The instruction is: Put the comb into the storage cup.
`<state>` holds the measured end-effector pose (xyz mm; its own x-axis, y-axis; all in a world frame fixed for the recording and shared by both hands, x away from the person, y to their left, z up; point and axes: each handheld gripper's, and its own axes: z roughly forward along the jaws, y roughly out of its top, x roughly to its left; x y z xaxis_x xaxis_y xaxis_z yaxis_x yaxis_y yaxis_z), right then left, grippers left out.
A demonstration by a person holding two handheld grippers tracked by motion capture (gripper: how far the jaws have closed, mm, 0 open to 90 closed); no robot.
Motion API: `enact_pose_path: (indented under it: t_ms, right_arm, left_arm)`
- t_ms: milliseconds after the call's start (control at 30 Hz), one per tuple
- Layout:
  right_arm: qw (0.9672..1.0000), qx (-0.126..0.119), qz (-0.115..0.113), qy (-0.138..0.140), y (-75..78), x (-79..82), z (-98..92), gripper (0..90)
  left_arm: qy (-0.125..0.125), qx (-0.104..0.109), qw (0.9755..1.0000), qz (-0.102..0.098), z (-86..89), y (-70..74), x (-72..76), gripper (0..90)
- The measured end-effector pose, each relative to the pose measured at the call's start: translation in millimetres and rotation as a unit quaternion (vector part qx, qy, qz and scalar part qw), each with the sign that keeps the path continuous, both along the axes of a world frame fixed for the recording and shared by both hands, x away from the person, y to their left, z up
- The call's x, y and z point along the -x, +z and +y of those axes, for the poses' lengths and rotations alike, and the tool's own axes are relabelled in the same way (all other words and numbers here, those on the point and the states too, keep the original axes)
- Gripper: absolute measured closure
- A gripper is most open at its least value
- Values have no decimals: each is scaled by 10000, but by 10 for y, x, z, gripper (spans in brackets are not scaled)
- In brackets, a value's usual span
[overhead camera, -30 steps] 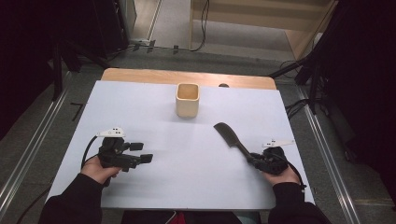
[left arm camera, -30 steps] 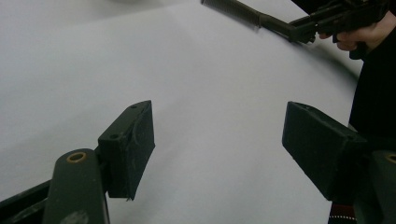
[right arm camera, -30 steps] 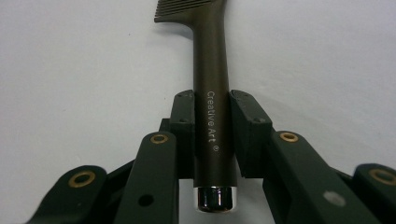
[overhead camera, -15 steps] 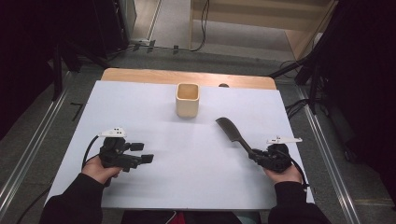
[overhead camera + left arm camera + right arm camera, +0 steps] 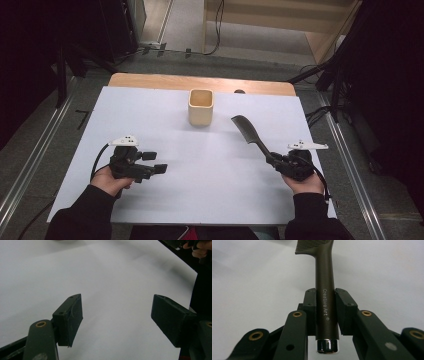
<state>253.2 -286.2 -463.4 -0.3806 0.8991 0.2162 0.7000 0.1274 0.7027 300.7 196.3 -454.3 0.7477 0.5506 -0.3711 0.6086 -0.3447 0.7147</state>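
White table | beige cup upright, contents unseen | comb apart

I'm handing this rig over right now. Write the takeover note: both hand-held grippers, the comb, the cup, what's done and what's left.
Right hand-held gripper: shut on the comb by its handle, teeth end pointing toward the cup.
Left hand-held gripper: open, nothing between the jaws, near the table's left front.
Cup: upright at mid-back of the table, looks empty.
Done: comb gripped.
Left: probably carry the comb to the cup and drop it in, handle or teeth first as needed.
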Motion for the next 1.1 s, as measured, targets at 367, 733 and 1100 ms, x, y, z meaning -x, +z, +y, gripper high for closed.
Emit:
enact_pose_path:
  t_ms: [367, 733, 1100]
  right_arm:
    - [9995, -170, -63, -251, 116, 29, 57, 706]
    - [9989, -329, -124, -317, 183, -5, 238, 706]
    - [9983, -241, -184, -488, 228, 10, 405, 706]
  left_arm:
    - [90, -57, 9999, 112, -86, 18, -20, 259]
    - [-120, -60, 9998, 139, -249, 181, -106, 256]
    - [-181, -78, 9997, 134, -425, 289, -232, 257]
